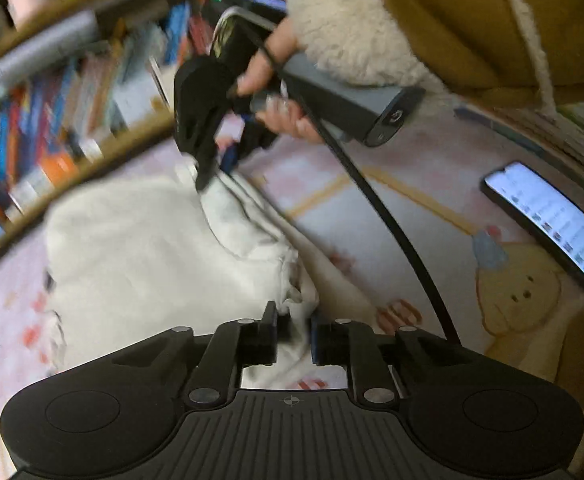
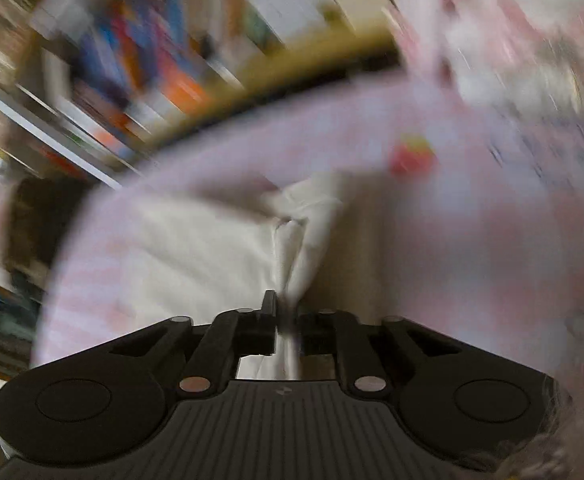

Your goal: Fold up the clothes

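A white garment (image 1: 144, 248) lies bunched on a pale pink patterned mat (image 1: 331, 184). In the left wrist view my left gripper (image 1: 293, 328) is shut on a fold of the garment's near edge. Farther off, the right gripper (image 1: 212, 172), held by a hand (image 1: 276, 56) in a fleecy cuff, pinches the garment's far corner. In the blurred right wrist view the right gripper (image 2: 288, 320) is shut on a ridge of the white garment (image 2: 196, 240), which stretches away over the pink mat (image 2: 411, 240).
A bookshelf (image 1: 52, 92) full of colourful books runs along the far left. A lit phone (image 1: 551, 224) lies on the mat at the right, near a bear picture (image 1: 519, 288). A black cable (image 1: 391, 224) trails from the right gripper. A mustard sleeve (image 1: 471, 12) fills the top right.
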The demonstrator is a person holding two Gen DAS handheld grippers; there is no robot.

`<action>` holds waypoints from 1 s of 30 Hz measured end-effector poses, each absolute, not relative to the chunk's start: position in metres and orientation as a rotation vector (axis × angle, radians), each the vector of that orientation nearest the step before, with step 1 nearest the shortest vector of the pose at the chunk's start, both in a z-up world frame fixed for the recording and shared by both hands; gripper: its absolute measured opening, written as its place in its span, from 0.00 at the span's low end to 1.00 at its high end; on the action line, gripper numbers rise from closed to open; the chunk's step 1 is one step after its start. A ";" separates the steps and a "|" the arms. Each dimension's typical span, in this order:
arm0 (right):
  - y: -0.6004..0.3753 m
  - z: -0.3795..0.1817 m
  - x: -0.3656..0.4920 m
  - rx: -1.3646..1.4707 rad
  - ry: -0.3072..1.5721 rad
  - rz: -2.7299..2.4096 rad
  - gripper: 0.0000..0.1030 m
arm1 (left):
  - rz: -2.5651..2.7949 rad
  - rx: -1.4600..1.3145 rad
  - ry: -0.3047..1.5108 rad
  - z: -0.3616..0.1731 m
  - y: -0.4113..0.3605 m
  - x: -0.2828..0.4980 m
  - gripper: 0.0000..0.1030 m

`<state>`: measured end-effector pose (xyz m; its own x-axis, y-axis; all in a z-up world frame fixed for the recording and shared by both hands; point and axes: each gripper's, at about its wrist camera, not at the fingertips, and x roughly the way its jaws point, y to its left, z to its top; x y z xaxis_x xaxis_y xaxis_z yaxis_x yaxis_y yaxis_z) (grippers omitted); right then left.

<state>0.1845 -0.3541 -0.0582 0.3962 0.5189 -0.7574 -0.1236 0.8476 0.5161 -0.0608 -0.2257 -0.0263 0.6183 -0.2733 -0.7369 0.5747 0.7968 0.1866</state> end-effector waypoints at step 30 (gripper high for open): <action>-0.356 -0.054 -0.008 0.376 1.136 0.468 0.04 | -0.125 -0.193 0.816 -0.037 -0.064 -0.060 0.37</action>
